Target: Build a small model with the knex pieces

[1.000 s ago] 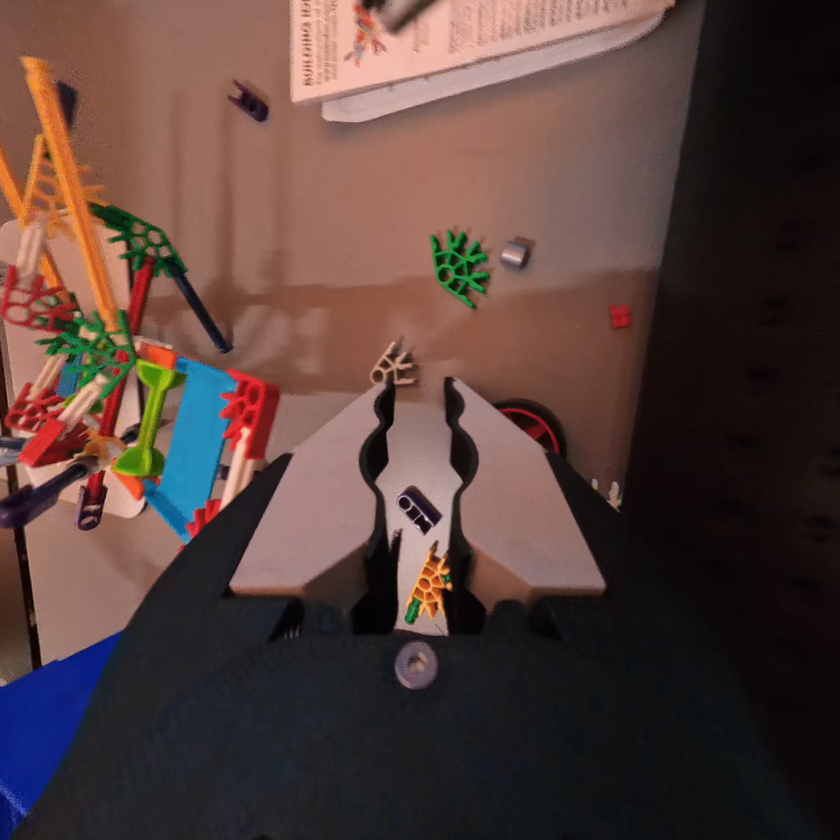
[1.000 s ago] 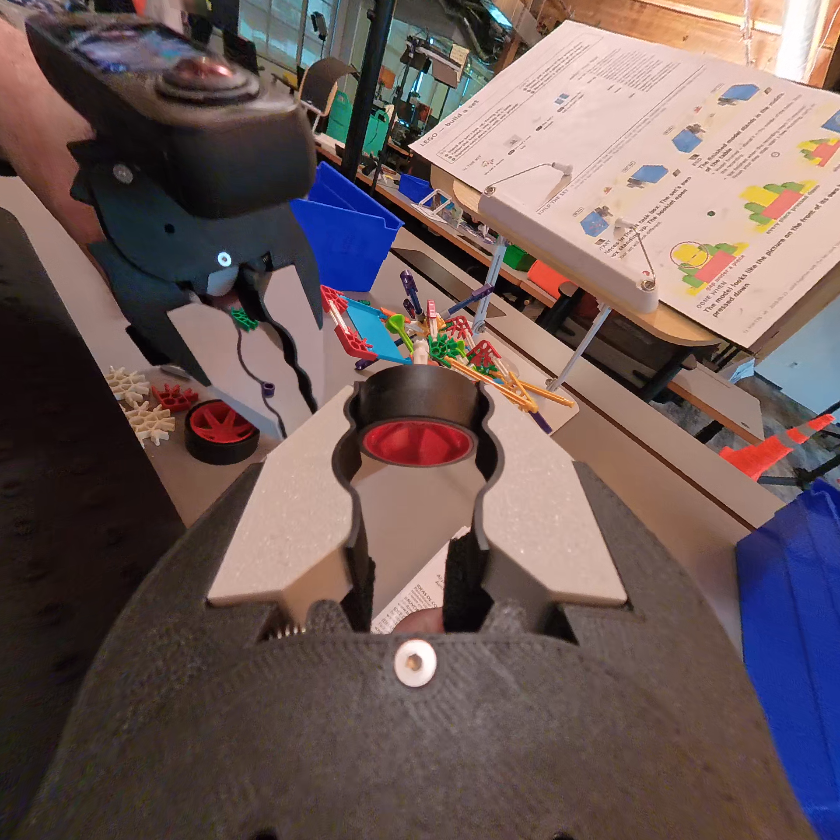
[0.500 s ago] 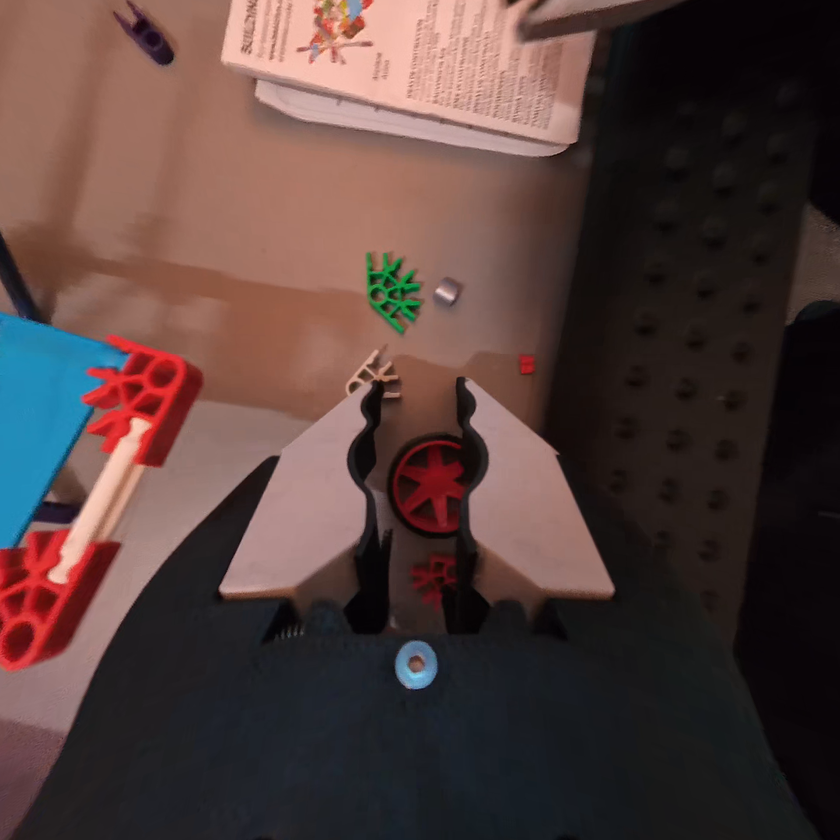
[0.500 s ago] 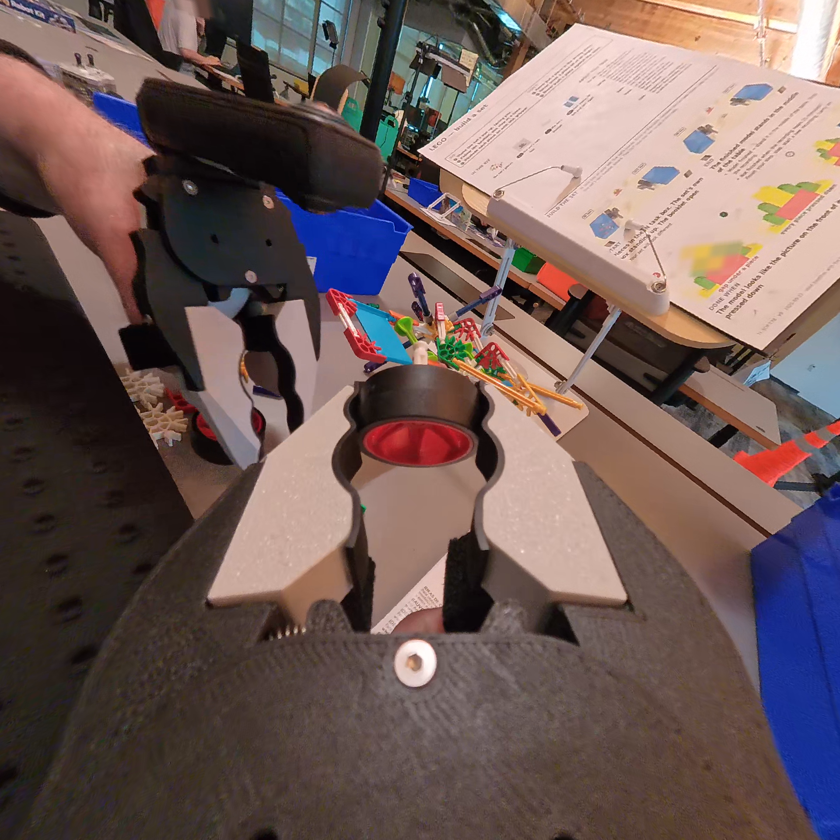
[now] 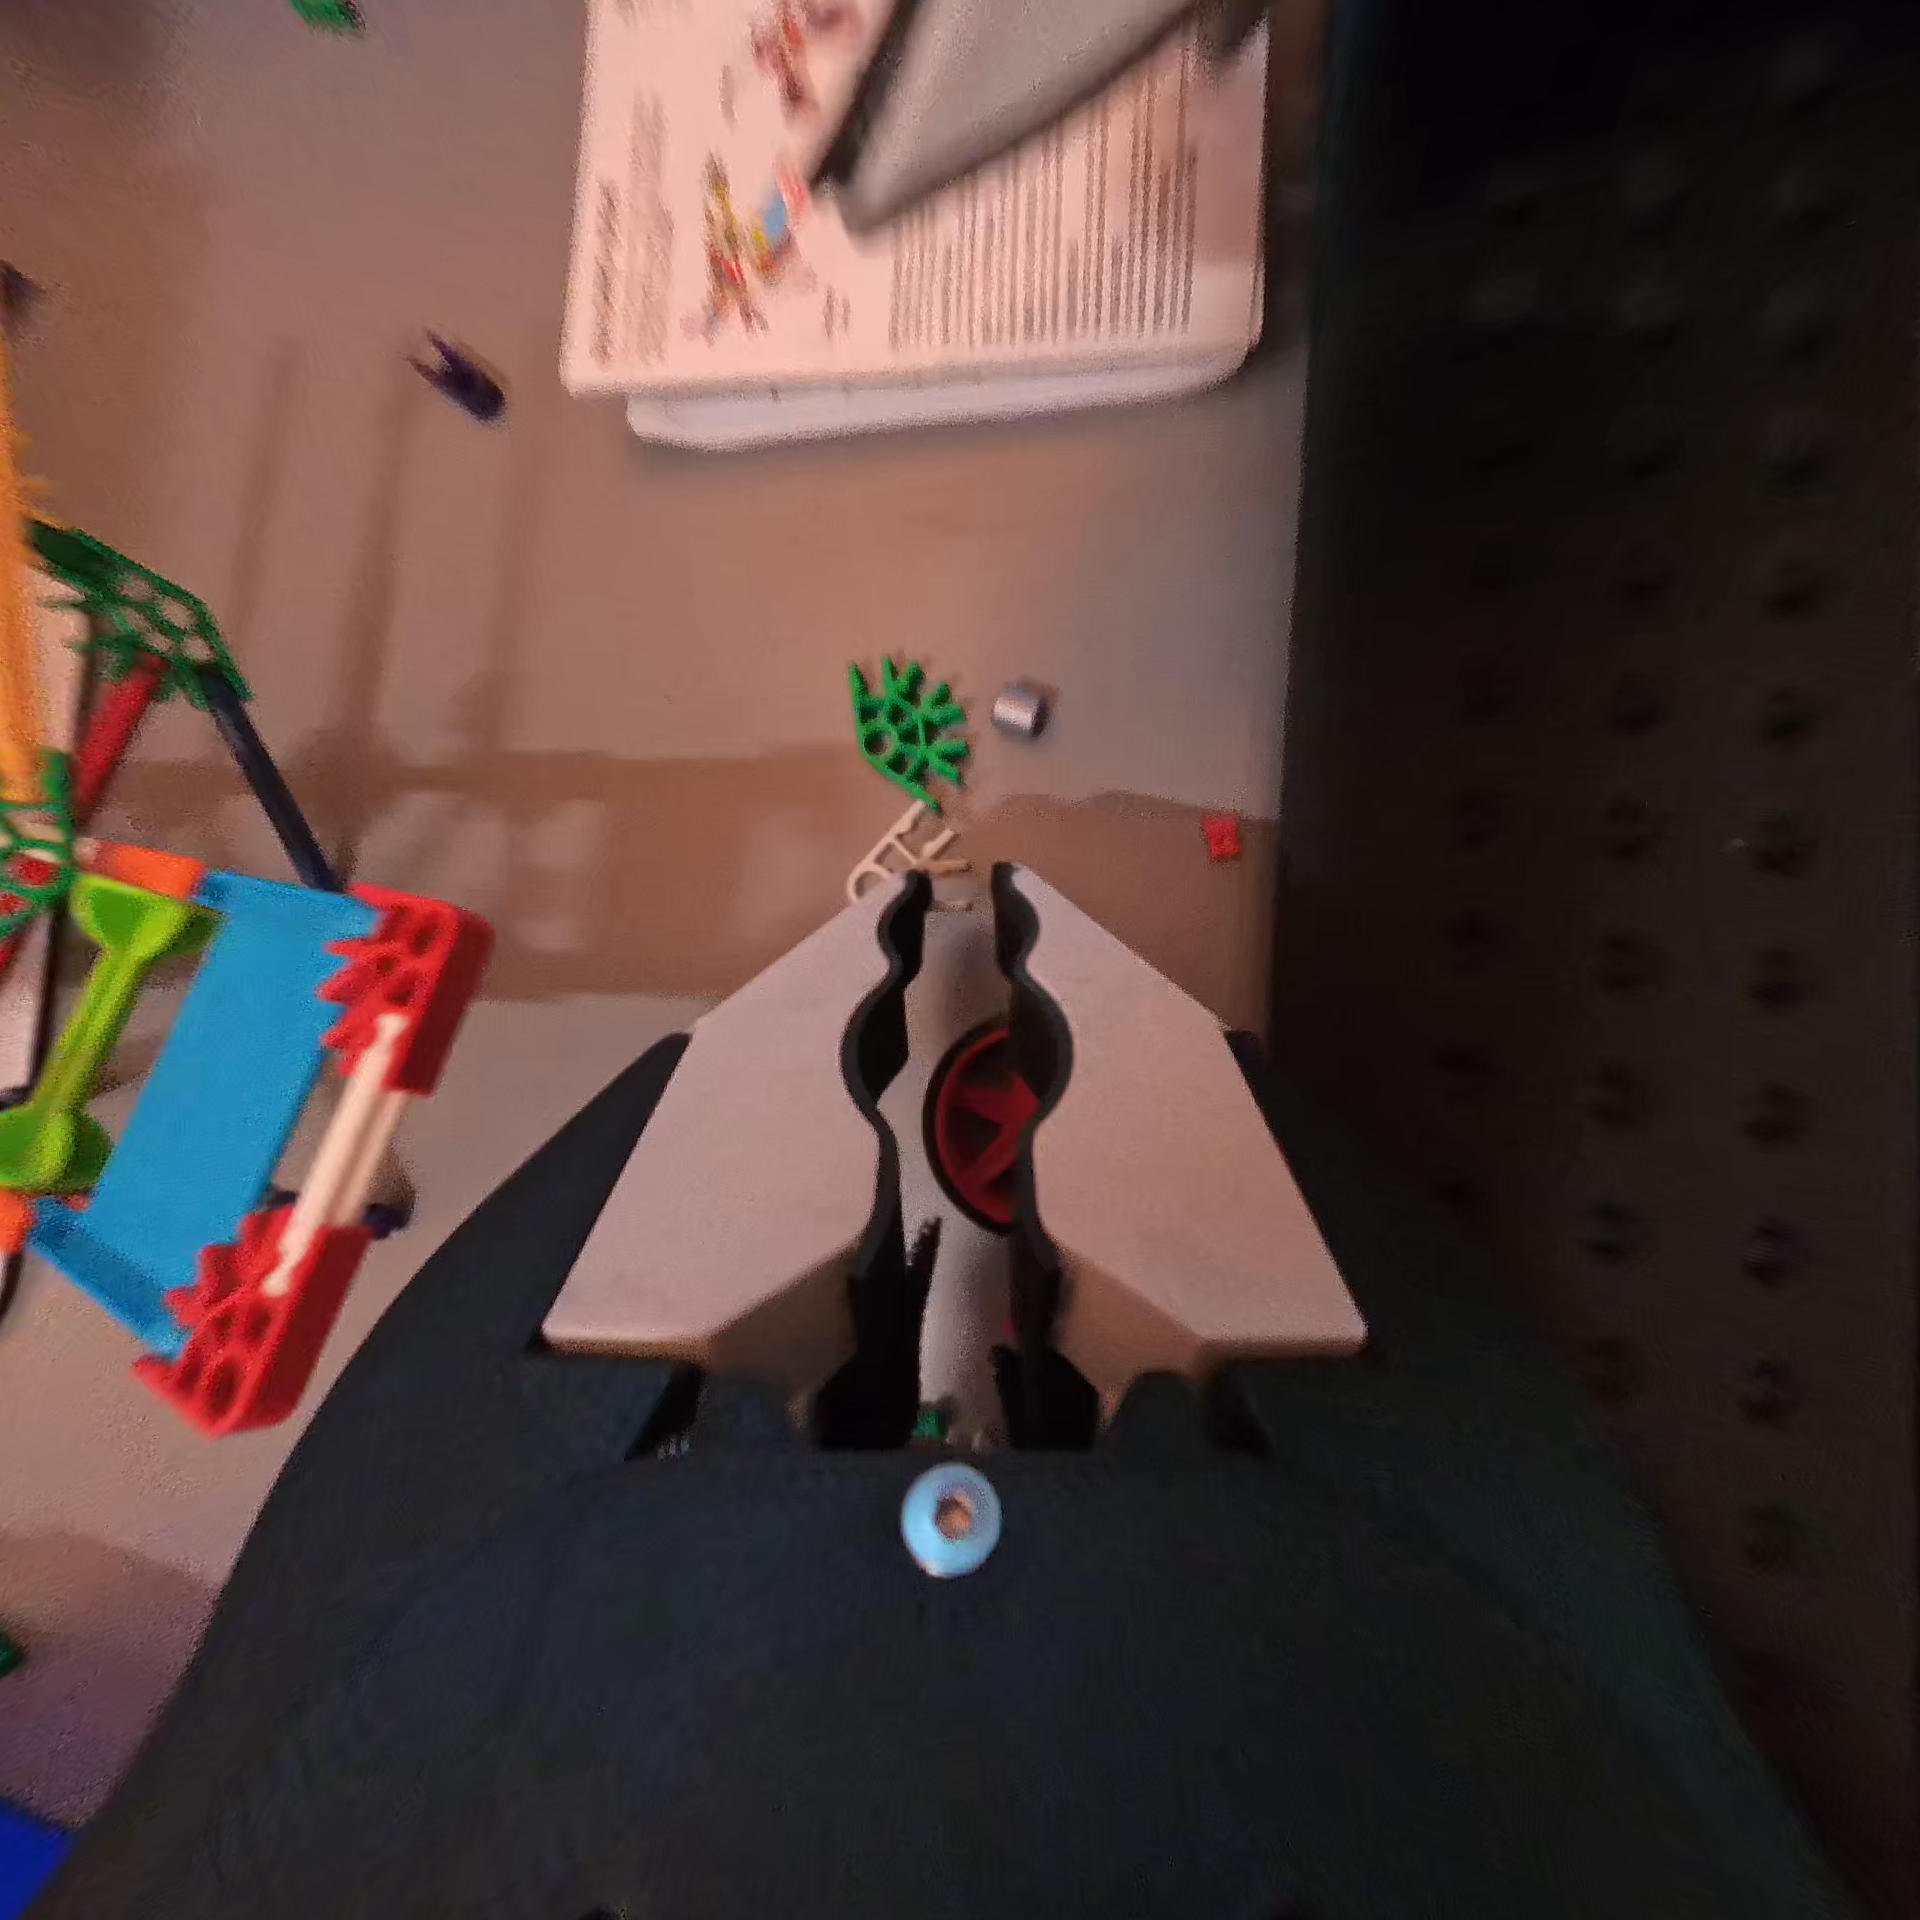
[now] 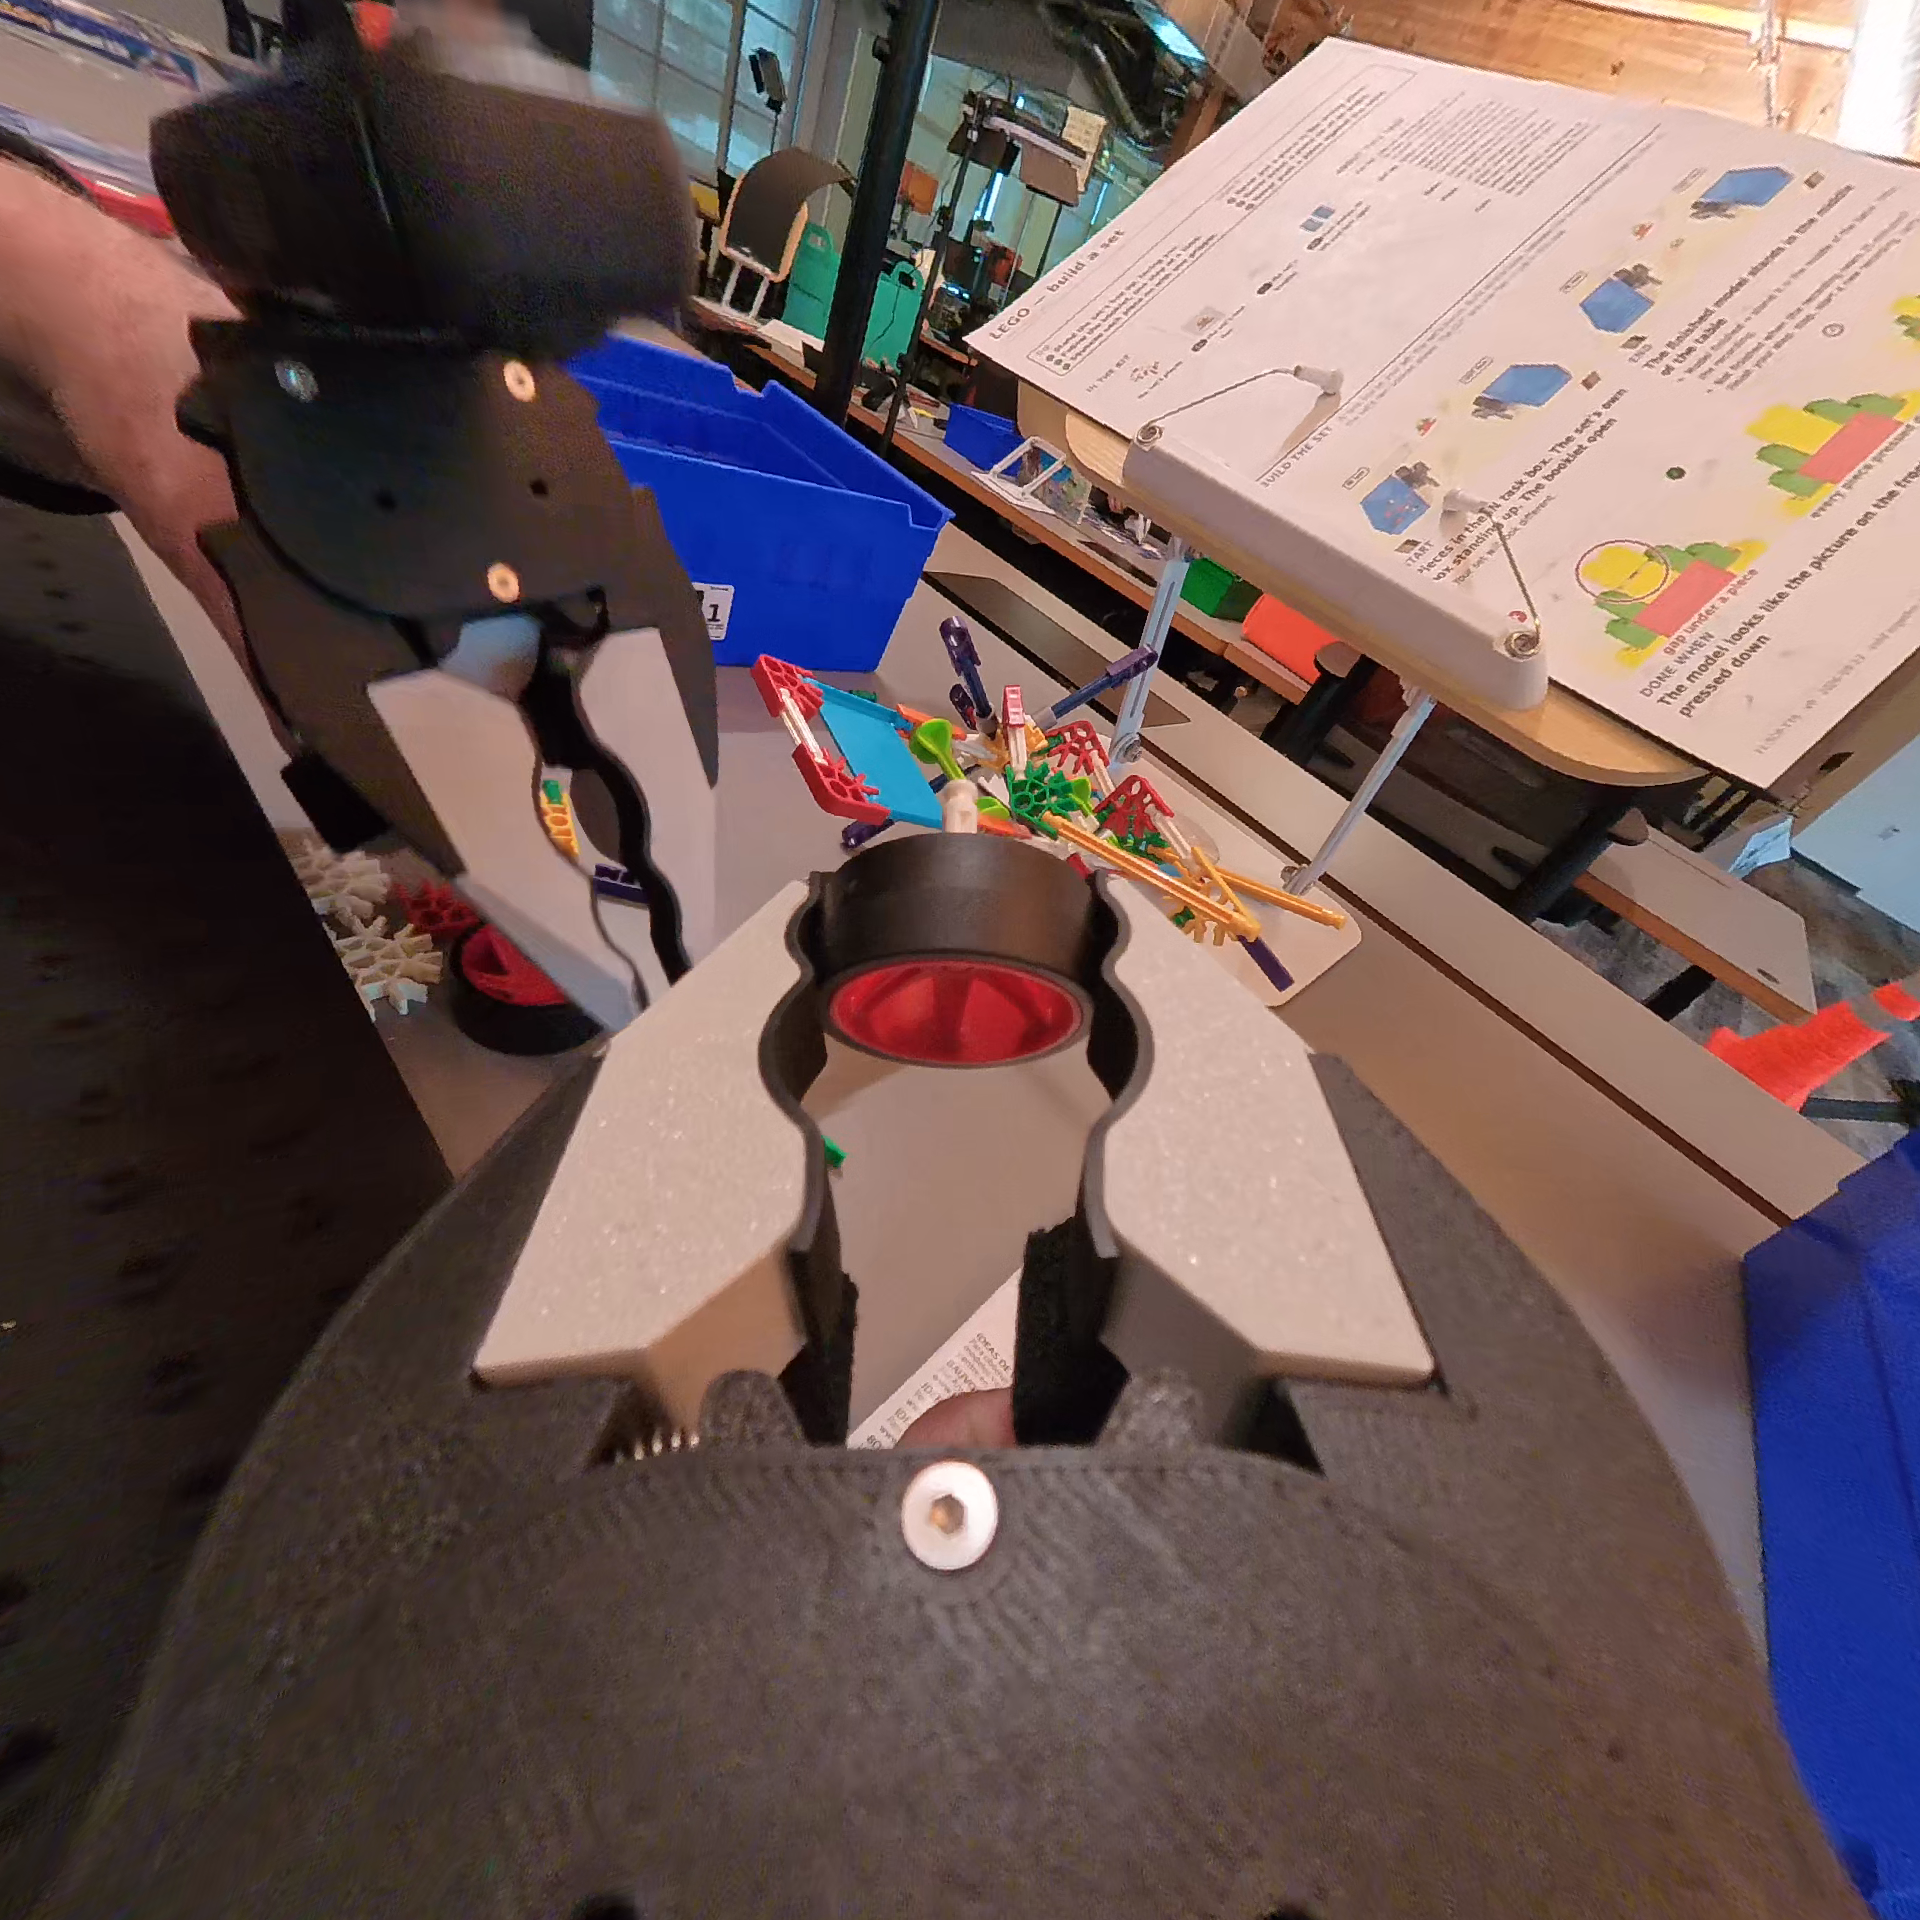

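My right gripper is shut on a black wheel with a red hub and holds it above the grey table. My left gripper points down at the table with a narrow gap between its jaws and holds nothing. A second black wheel with a red hub lies on the table under it, half hidden by the right finger. In the right wrist view the left gripper hangs just above that wheel. A tan connector lies at the left gripper's tips.
A rod-and-connector model with a blue panel stands to the left. A green connector, a grey cylinder, a booklet and a black perforated mat are nearby. Blue bin, instruction board on a stand, white snowflake connectors. The left gripper's tips are roughly 12 centimetres from the right gripper's. From my left tips it is roughly 4 centimetres to the grey cylinder; from my right, 10 centimetres.
My left gripper has shifted left: the table wheel, centred between its jaws half a second ago, now sits partly behind the right finger. The right gripper still holds its wheel.
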Demonstrator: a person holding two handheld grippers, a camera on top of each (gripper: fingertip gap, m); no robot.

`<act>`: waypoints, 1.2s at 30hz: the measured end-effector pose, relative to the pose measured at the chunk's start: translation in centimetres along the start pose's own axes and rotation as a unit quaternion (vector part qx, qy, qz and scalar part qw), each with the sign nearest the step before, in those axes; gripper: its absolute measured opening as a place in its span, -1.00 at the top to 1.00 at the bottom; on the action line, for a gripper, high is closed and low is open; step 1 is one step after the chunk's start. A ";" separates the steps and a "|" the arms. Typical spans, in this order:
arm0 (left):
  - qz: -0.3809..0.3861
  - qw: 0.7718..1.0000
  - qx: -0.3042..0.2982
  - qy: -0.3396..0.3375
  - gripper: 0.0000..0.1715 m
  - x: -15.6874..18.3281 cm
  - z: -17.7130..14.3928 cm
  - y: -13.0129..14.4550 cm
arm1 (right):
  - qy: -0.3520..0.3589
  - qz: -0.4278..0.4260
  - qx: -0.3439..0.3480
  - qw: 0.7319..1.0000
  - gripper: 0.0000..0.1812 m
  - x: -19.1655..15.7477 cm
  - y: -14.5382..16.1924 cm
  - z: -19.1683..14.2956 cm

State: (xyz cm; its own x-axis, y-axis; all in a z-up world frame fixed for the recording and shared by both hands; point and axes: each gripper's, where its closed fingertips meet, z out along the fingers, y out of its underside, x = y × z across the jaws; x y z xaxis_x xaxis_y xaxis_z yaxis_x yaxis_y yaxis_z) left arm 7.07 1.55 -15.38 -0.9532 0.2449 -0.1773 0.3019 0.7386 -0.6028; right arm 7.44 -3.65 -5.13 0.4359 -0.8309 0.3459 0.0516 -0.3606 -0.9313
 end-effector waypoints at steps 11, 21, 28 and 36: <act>-0.130 0.921 0.361 0.075 1.00 -0.9 -10.3 -9.1 | -0.096 0.061 0.054 0.992 0.49 -2.2 -1.7 -0.7; -0.072 0.981 0.180 0.002 0.96 -1.4 -4.4 -5.5 | -0.060 0.128 0.075 0.987 0.49 1.0 -1.5 -2.3; -0.055 0.987 0.153 -0.013 0.83 -0.8 -1.5 -6.9 | -0.008 0.182 0.125 0.975 0.49 5.4 -1.8 -6.2; -0.010 0.990 0.141 -0.005 0.76 0.9 2.9 -12.6 | 0.073 0.179 0.113 0.975 0.49 9.6 -0.3 -12.7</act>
State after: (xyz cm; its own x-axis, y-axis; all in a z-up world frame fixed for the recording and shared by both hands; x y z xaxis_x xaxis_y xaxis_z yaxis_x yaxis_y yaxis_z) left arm 2.32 -9.29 -10.21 -0.9596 0.2247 -0.1691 0.2669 0.5384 -0.7993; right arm 0.16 -16.92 -0.09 0.3312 -0.9435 -0.0081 0.1229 0.0517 -0.9911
